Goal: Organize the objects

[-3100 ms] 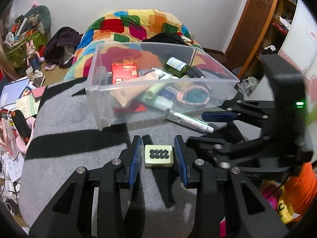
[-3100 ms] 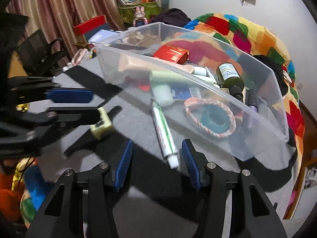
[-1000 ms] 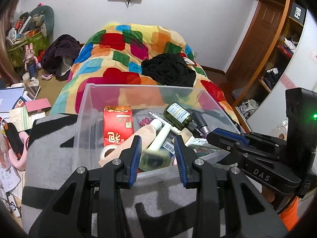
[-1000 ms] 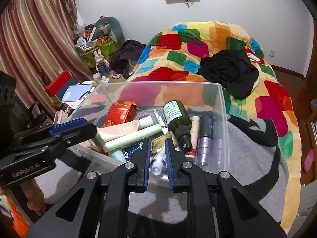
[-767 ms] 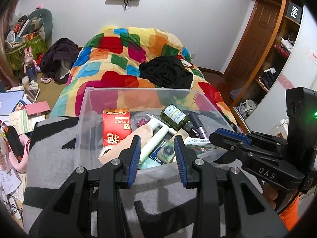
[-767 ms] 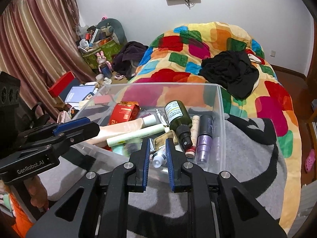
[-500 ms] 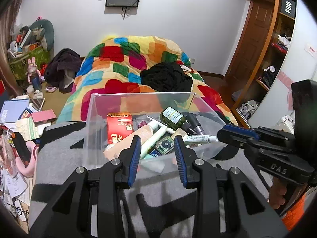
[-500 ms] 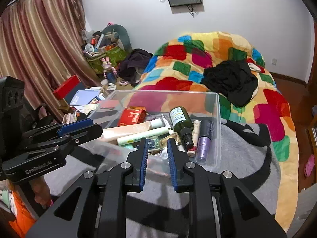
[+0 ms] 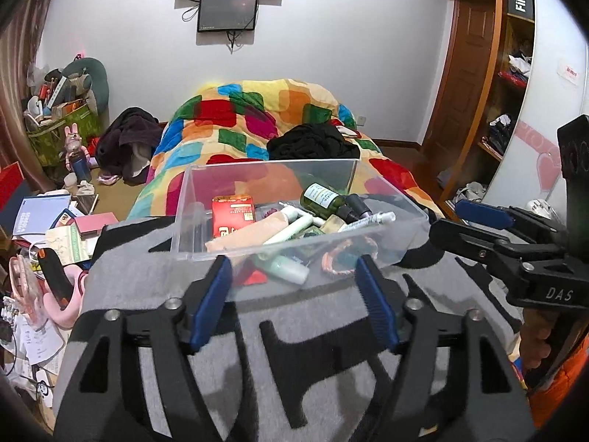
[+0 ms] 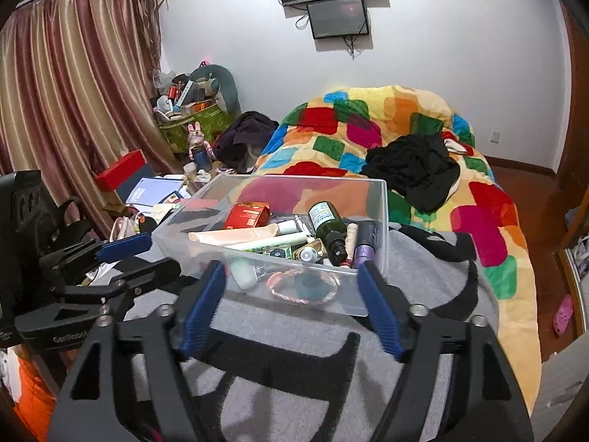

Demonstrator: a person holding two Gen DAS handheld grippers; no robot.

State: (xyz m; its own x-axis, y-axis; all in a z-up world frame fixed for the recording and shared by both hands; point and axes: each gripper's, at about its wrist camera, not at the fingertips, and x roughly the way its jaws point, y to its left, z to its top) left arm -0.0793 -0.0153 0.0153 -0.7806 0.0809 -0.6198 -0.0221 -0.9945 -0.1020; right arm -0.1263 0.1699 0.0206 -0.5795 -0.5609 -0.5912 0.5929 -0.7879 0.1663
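A: So, what changed?

B: The left gripper (image 9: pixel 294 296) and the right gripper (image 10: pixel 291 304) have just opened wide, both empty. The white tube (image 9: pixel 368 220) now lies in the clear bin (image 9: pixel 405 206), just beyond the jaws.

A: Meaning?

B: Likely everything's sorted.

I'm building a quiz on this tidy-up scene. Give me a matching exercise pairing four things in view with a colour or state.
Things:
1. clear plastic bin
2. dark green glass bottle
3. left gripper
4. flat red carton

States:
a. lying on its side
b. open and empty
c. printed in gold
d. full of toiletries

Pairs: 1-d, 2-a, 3-b, 4-c
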